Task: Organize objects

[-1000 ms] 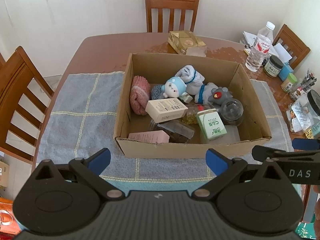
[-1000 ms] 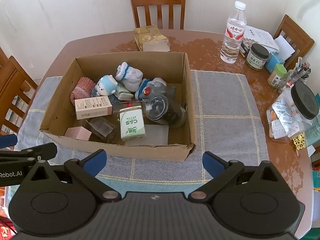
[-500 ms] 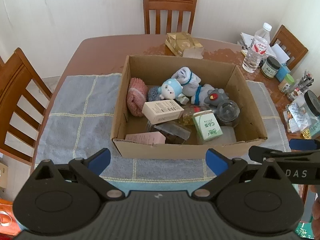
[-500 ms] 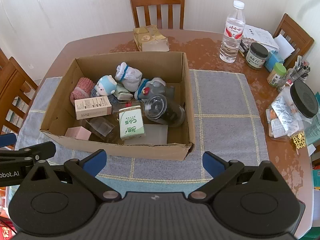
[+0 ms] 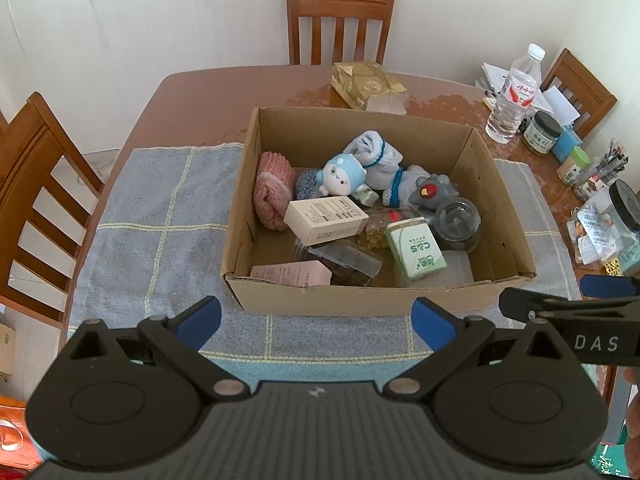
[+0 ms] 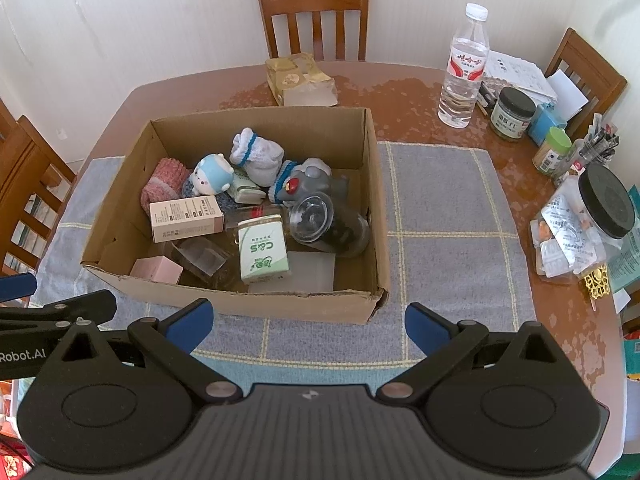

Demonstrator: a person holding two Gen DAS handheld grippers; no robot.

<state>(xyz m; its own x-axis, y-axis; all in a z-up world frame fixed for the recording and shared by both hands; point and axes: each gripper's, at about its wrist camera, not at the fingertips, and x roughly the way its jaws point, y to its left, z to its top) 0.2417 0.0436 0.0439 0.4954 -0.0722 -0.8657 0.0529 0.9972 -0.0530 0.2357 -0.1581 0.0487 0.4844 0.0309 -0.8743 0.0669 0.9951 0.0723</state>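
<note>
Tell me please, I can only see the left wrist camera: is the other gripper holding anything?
Observer: No. The right gripper has its fingers wide apart, with nothing between them.
Operator: Is there room next to the box on that side?
Observer: Yes. To the right of the cardboard box, a broad stretch of the grey mat has nothing on it.
Operator: What's the round glass thing in the box?
Observer: In the right wrist view it is a clear container lying on its side, with its mouth toward the camera.
</note>
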